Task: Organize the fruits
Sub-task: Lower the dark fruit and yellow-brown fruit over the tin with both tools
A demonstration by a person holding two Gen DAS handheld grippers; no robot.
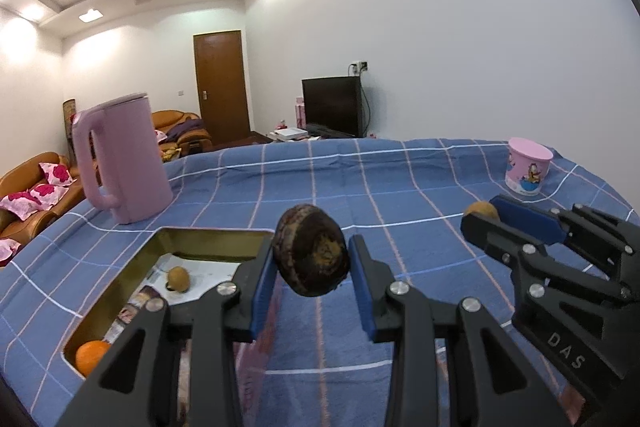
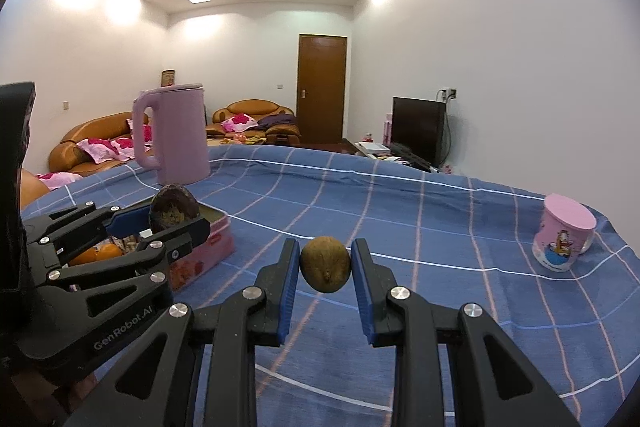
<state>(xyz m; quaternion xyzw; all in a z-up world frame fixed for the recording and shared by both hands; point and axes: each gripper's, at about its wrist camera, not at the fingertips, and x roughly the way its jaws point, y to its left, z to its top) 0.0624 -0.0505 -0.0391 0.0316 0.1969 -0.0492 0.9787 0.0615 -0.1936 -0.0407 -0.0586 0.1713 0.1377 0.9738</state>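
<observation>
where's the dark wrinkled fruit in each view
Left wrist view: the dark wrinkled fruit sits at centre, clamped in the left gripper.
Right wrist view: it is at left, above the tin.
Shared landmark: the pink kettle.

Wide bare stretch of blue checked tablecloth (image 2: 400,211) is lying open ahead of both grippers. Pink kettle (image 1: 120,159) is standing at far left, blocking that corner, just behind the open tin box (image 1: 208,245). Pink cartoon mug (image 2: 564,239) is sitting alone near the right edge, well apart. Box interior is staying mostly free: a kiwi (image 1: 178,279) and an orange (image 1: 90,357) are taking spots, gap between them.
</observation>
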